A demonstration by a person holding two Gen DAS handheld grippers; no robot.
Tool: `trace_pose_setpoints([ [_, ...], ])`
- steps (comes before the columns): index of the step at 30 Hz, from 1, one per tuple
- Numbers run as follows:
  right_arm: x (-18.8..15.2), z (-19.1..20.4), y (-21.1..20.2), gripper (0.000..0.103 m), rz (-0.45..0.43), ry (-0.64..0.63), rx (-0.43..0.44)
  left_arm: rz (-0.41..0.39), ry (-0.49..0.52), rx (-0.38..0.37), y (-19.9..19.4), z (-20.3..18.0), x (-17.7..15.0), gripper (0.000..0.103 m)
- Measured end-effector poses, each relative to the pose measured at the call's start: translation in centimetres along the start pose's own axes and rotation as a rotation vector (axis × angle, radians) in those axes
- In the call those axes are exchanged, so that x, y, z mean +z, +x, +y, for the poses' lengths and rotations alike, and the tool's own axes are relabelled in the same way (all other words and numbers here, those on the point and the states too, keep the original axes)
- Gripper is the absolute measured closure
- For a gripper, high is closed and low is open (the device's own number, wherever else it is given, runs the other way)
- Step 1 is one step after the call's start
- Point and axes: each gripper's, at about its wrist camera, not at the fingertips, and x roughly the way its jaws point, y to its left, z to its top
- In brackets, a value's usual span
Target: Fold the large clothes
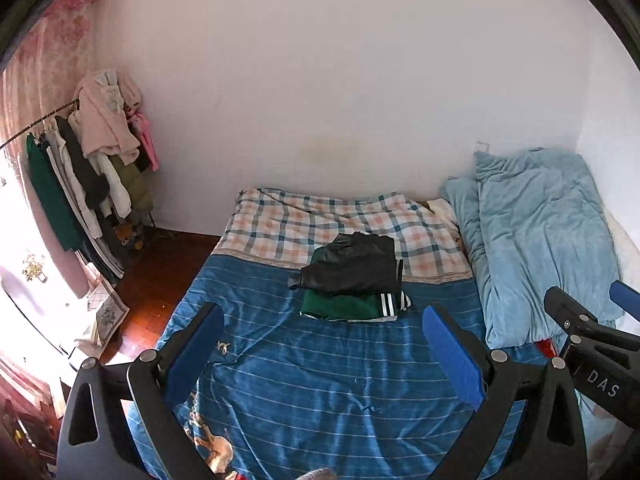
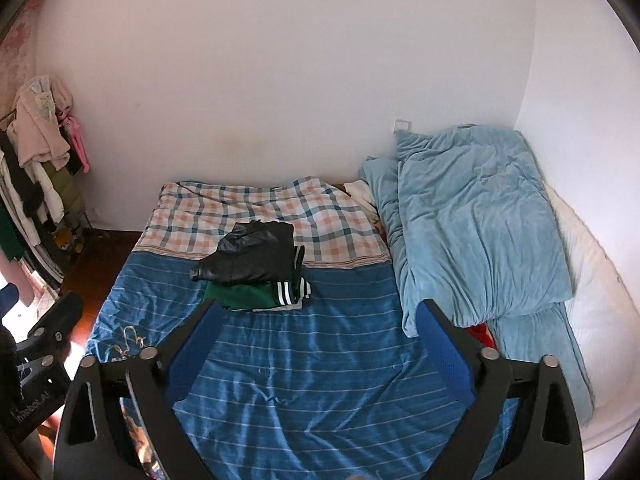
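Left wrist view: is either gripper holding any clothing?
No: the left gripper is open above the bed, the right gripper holds nothing, and the folded clothes lie untouched.

- Ahead of me at twelve o'clock stands a plain white wall (image 1: 320, 80), faintly stained above the bed (image 2: 320, 360).
- My bed wears a blue striped sheet, a plaid quilt (image 1: 320, 220) at its far end.
- At two o'clock a light blue duvet (image 2: 472, 216) is heaped.
- At nine o'clock, a loaded clothes rack (image 1: 80, 168), dark wood floor (image 1: 160, 272), bright window glare.
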Motion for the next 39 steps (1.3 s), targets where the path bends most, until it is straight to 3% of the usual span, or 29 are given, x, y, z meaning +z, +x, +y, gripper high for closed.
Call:
trace_pose_setpoints([
  [39,0.1,-1.1,-1.6,0.003,-0.039,0.001,0.043,-0.04,-0.015,0.052,-2.2,0.7,-0.4,0.001],
])
